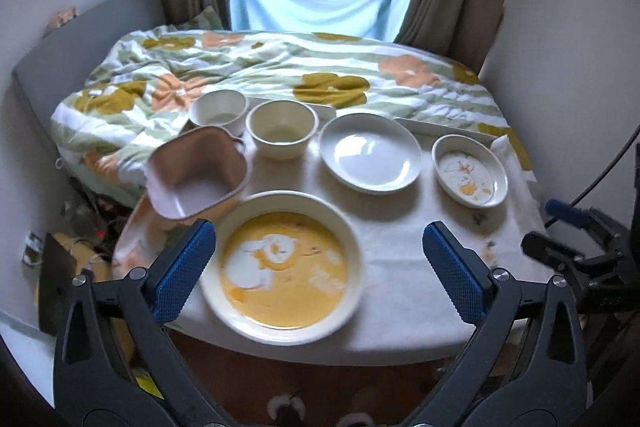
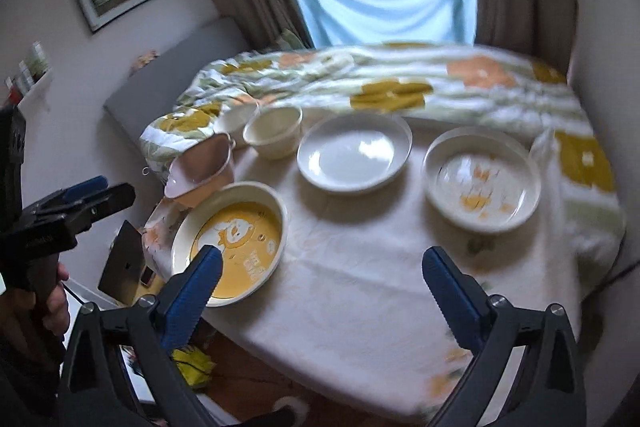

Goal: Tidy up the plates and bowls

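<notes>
Both held wide and empty, left gripper and right gripper. Hovering short of the large yellow-centred cream plate at six o'clock, probably the stack's base.

White-clothed table with yellow plate, white plate, printed dish, two cups, pink container.

Glossy ceramic-looking white plate (smooth) sits on matt cloth tablecloth.
</notes>
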The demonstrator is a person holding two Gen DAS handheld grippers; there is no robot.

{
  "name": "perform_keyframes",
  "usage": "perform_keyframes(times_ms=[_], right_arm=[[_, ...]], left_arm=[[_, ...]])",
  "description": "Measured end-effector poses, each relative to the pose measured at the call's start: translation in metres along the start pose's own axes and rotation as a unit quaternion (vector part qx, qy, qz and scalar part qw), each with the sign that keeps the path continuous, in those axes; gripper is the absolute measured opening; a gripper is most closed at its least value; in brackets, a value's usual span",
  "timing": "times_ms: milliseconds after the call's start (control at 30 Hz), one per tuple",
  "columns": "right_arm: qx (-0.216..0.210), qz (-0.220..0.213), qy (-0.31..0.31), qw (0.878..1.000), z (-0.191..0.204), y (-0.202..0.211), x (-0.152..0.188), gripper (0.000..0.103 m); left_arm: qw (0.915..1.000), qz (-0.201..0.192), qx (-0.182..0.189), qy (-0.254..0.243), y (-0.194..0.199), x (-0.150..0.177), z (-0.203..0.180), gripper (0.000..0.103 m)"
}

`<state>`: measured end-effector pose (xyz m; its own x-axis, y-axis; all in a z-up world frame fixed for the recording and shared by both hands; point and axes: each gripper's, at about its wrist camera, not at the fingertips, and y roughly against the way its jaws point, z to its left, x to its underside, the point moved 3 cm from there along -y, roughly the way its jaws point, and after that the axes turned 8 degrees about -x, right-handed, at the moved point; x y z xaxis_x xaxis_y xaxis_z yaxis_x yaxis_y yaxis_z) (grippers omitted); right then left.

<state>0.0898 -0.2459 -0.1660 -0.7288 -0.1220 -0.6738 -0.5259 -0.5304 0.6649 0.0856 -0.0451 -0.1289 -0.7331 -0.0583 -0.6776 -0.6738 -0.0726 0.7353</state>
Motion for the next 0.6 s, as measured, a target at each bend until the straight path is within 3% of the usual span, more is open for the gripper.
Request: perform_keyframes(times_ms=[167,267,500,600], right_arm=[[0.022,0.007,0.041,0.999,-0.023,0.019,-0.033,0.1],[0.005,0.013,0.043,0.999,-0.039,0.015,-0.053,0.1],[-0.025,0.043,-0.009,0.999,-0.087,-0.03,-0.092,0.1],[-0.026,0.063,-0.01,0.998,-0.102,-0.057,-0.107,0.099]], left_arm=[[0.9991,0.018,0.017,0.035,-0.007,-0.016,-0.027,0.103],[0.9979,0.032,0.027,0.05,-0.023,-0.028,-0.035,0.103],[0.9934,0.077,0.05,0.069,-0.097,-0.051,-0.042,0.102],[0.9893,0.109,0.051,0.083,-0.139,-0.058,-0.041,0.097]])
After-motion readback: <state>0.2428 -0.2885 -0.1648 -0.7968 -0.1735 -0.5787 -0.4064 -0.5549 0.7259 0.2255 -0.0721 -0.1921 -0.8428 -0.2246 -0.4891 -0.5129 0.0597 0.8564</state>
